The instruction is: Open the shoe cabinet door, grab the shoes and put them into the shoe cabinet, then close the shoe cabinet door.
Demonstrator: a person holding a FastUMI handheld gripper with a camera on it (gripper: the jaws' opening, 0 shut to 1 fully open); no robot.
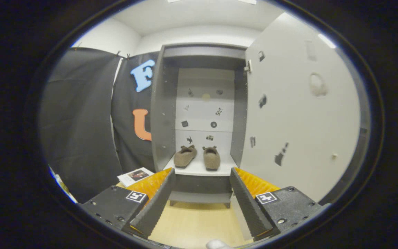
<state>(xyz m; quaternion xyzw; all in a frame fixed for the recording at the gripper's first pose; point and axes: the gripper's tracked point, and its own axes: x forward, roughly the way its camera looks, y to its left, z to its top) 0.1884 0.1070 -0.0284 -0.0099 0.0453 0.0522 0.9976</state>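
The grey shoe cabinet stands straight ahead with its door swung wide open to the right. Two brown shoes rest side by side on the cabinet's white bottom shelf: the left shoe and the right shoe. My gripper is open, back from the cabinet, with nothing between its fingers. The ribbed black fingers frame the shelf edge from below.
The open door's inner face with small stickers stands close on my right. A small printed card lies on the pale wooden floor left of the cabinet base. Black cloth hangs to the left.
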